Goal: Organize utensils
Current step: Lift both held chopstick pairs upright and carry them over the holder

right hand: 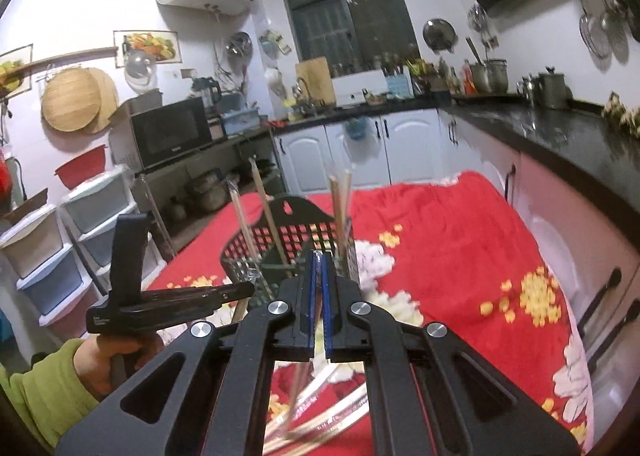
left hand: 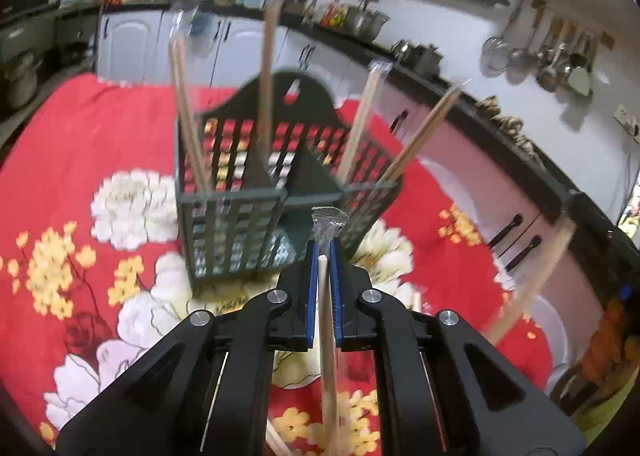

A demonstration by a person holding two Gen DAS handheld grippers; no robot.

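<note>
While each hand-held gripper [left hand: 325, 252] [right hand: 319, 260] clamps wrapped chopsticks [left hand: 326, 320] [right hand: 318, 298] (jaws nearly together), the basket [left hand: 256, 212] stands beyond.

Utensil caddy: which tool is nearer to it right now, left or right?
Left, by a small margin. The left tool, shut on a wrapped chopstick pair, sits just short of the utensil caddy. The right tool, also gripping a wrapped pair, hangs slightly farther back.

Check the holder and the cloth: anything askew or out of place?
The wrapped chopsticks already in the green holder lean outward at different angles, not upright. More wrapped chopsticks lie loose in a heap on the red floral cloth, unsorted. The holder itself stands upright; nothing looks broken.
</note>
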